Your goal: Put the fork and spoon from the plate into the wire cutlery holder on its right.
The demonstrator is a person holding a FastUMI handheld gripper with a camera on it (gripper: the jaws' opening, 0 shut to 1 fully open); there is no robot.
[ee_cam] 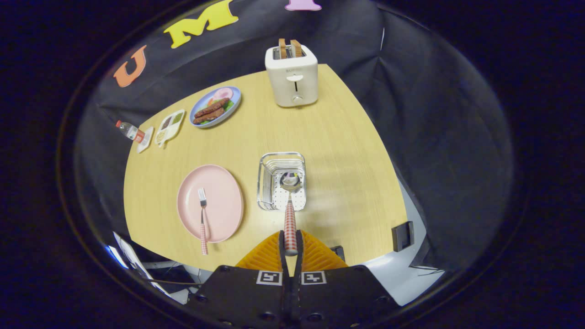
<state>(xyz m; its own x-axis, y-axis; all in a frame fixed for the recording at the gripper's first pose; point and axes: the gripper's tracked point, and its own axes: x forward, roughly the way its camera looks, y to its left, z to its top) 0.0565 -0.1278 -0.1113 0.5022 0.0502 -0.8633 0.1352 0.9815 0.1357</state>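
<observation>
gripper (290, 249) clamping spoon (290, 214), seemingly over holder (269, 183)

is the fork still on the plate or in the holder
On the plate: the fork lies on the pink plate, while the claw is shut on the spoon over the wire holder.

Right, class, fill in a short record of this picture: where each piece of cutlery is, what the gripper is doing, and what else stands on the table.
gripper: gripper shut on the spoon's checked handle
spoon: spoon held just ahead of the fingers, its bowl over the wire cutlery holder
fork: fork lying on the pink plate, handle end past the near rim
holder position: right of the plate
task state: spoon not yet released, fork untouched
beyond: toaster with bread, blue plate of food
</observation>
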